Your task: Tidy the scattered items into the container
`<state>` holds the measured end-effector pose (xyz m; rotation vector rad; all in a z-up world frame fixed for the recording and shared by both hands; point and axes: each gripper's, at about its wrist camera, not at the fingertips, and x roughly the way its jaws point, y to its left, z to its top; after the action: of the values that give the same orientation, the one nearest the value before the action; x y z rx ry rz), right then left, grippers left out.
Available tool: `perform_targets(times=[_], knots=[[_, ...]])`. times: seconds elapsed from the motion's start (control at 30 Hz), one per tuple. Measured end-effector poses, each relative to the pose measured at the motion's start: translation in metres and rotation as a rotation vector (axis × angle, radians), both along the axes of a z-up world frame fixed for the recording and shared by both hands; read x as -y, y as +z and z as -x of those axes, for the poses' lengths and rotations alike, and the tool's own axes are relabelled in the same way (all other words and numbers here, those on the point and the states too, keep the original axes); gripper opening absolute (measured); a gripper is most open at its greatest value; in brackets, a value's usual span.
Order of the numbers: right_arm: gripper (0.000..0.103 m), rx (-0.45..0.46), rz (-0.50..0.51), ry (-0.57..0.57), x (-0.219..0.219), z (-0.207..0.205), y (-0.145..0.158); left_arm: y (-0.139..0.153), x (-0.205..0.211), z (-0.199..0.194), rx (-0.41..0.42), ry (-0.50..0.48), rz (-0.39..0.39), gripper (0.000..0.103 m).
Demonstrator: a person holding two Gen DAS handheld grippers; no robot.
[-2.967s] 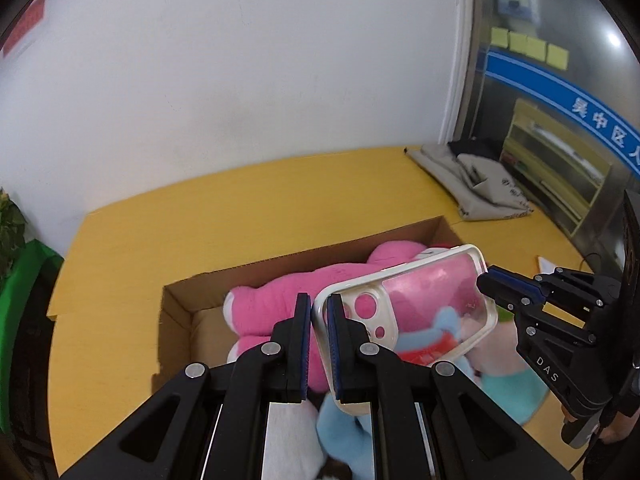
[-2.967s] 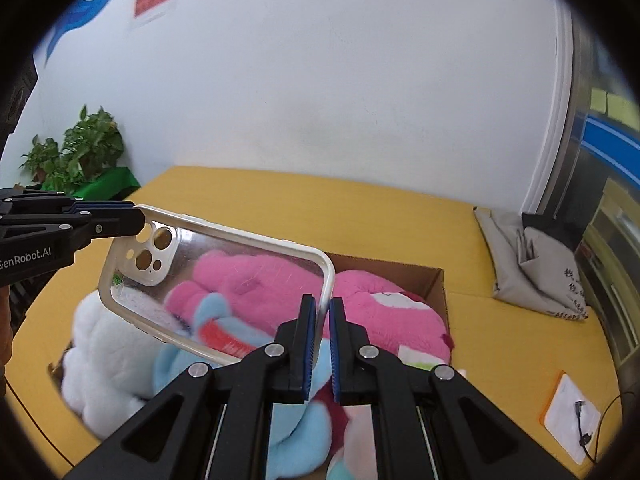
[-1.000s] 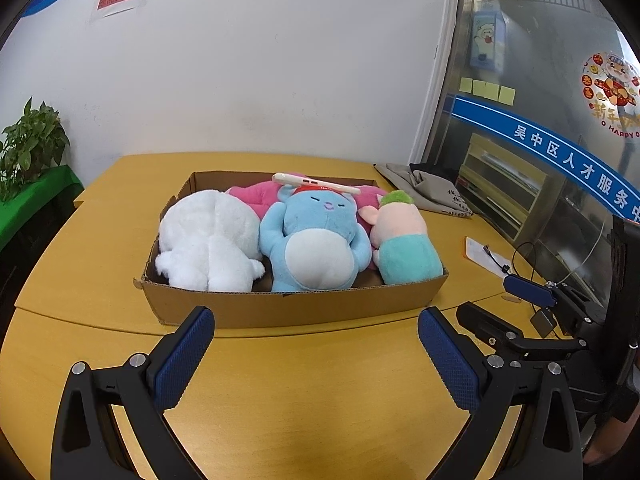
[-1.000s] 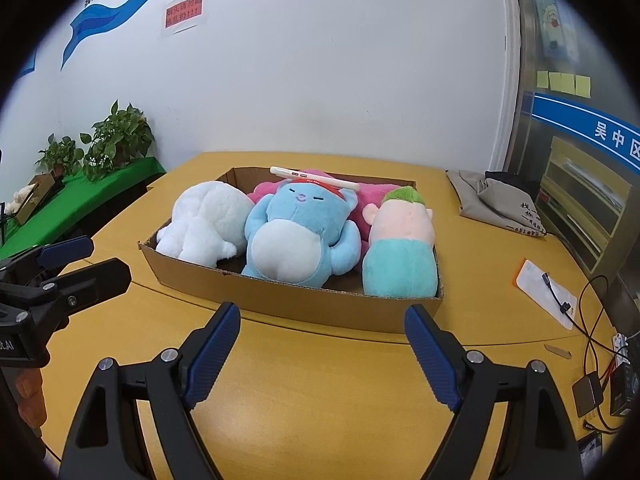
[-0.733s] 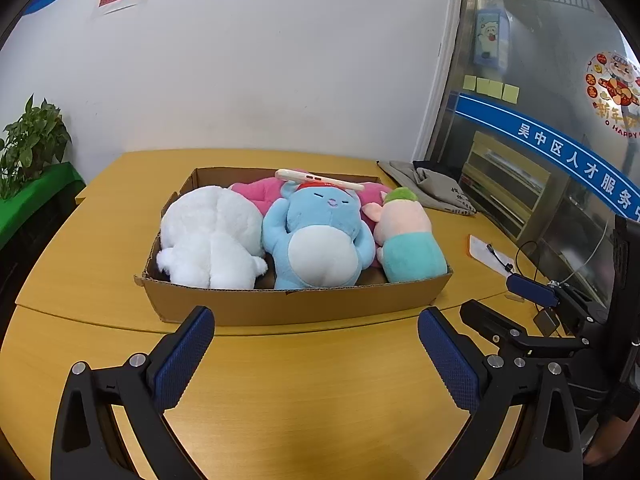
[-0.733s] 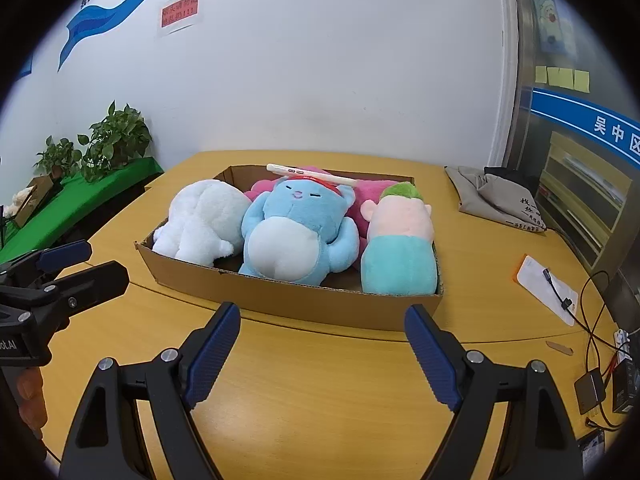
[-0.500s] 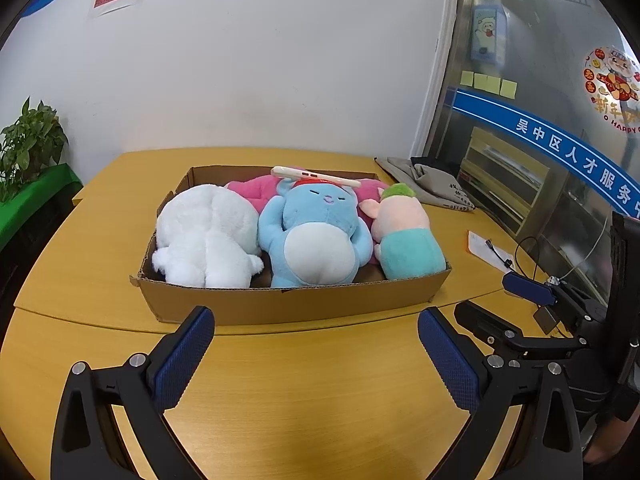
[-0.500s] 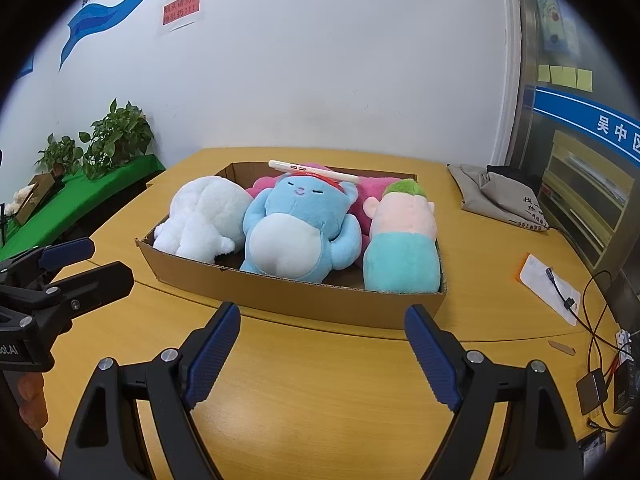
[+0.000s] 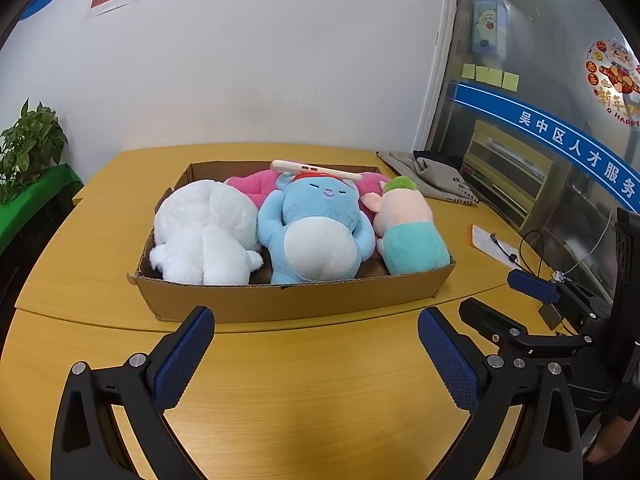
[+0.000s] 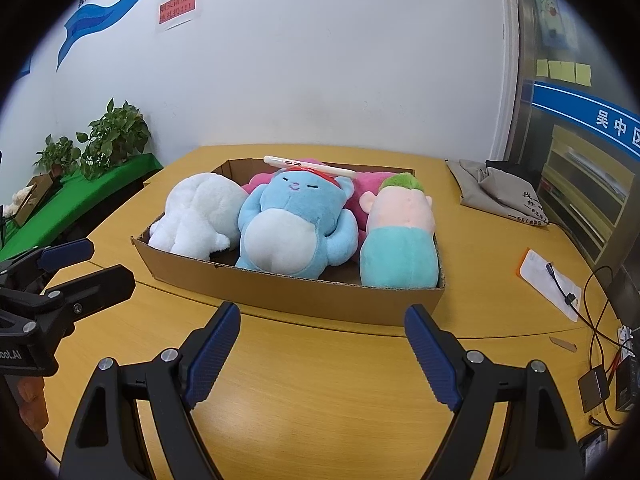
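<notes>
A box sits mid-desk, holding three plush toys side by side. A phone case lies atop them.

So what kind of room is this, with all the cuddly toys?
Probably an office or public service centre, not a home. There is a blue sign band with Chinese writing on a glass partition, sticky notes above it, and a red notice on the wall.

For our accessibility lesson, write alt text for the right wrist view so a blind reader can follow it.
A cardboard box on a yellow table holds white, blue and pink-and-teal plush toys, with a phone case lying on top. The open right gripper hovers empty before it; the left gripper, also open, is at the left edge.
</notes>
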<state>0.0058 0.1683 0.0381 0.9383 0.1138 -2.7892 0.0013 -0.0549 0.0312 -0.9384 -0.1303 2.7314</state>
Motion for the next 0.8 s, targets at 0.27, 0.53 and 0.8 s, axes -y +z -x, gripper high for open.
perform_targets(times=[0.27, 0.53, 0.8], knots=[[0.084, -0.005, -0.001, -0.016, -0.0043, 0.0009, -0.0025, -0.0038, -0.0022, 0.0004, 0.006, 0.022, 0.034, 0.103], [0.084, -0.001, 0.004, -0.021, -0.0075, 0.0017, -0.0058, -0.0057, -0.0049, 0.0007, 0.027, 0.01, 0.027, 0.103], [0.084, 0.008, 0.006, -0.025, -0.0093, 0.0024, -0.01, -0.0076, -0.0063, -0.0021, 0.029, 0.057, 0.064, 0.103]])
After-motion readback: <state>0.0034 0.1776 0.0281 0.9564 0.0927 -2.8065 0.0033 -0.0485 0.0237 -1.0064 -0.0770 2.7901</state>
